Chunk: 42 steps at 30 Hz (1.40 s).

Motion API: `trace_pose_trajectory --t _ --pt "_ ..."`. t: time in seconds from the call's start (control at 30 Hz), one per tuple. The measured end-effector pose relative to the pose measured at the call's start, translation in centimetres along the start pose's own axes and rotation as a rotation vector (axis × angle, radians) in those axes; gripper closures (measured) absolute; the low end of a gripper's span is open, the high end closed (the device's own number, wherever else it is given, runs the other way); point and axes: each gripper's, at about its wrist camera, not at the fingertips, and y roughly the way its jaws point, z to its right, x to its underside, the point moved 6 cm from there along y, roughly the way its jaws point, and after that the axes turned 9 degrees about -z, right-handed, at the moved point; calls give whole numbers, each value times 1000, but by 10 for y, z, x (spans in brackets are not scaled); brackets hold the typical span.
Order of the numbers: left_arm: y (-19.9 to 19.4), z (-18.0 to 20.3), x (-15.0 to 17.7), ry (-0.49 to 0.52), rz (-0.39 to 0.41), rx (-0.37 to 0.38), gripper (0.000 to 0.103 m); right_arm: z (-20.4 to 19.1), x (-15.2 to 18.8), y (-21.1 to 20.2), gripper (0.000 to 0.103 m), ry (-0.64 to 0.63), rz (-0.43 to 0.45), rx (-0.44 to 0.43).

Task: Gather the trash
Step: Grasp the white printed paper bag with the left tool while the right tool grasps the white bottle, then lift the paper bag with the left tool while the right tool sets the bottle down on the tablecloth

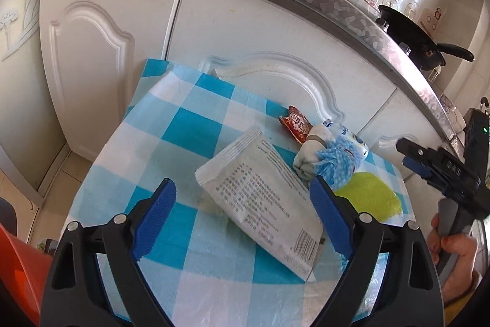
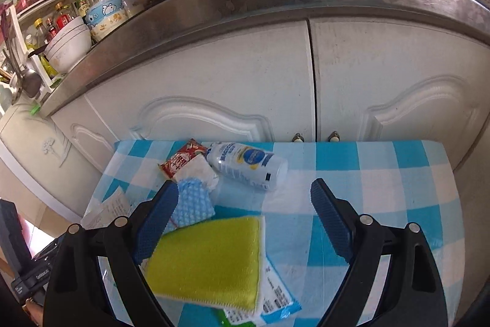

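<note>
One white bottle (image 2: 248,166), right-wrist view only

Blue-and-white checked tablecloth (image 2: 382,173), yellow-green sponge (image 2: 211,256), red sachet (image 2: 180,161), white printed packet (image 1: 263,195)

Left tool (image 1: 243,216) hangs low, both blue pads spread wide with nothing gripped. Right tool (image 2: 245,219) sits just as wide and empty. In the left view, the right hand (image 1: 453,247) wraps round its grey handle.
</note>
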Motion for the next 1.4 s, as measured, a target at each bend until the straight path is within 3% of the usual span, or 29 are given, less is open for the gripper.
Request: trace_pose_trajectory --t 0.17,0.33,0.47,0.5,0.57,0.6,0.7,0.87,1.07,1.23,1.4 --pt "18 5 -1 -2 -26 -2 14 -5 -30 31 20 -126 -55 7" --pt "32 7 -2 -10 -42 -4 16 -11 -39 62 21 -239 -104 21" --pt "42 9 -2 4 -61 -8 23 -12 -40 78 26 -289 -110 17" --pt "44 11 -3 15 -62 -12 29 -10 -38 83 27 -293 -122 15" --pt "47 13 -4 31 -66 -21 35 -8 -34 93 37 -294 -151 -4" --pt "49 15 -4 37 -67 -18 37 -8 -31 98 38 -295 -167 -19" --pt "51 19 -4 50 -68 5 43 -12 -21 107 59 -318 -208 -42" --pt "52 29 0 85 -86 47 48 -22 -3 99 59 -363 -201 -104" --pt "43 37 14 117 -114 76 54 -37 31 78 59 -457 -197 -110" --pt "30 53 45 191 -153 103 57 -61 75 53 59 -557 -202 -146" --pt "9 53 77 195 -187 137 58 -80 119 31 59 -564 -202 -181"
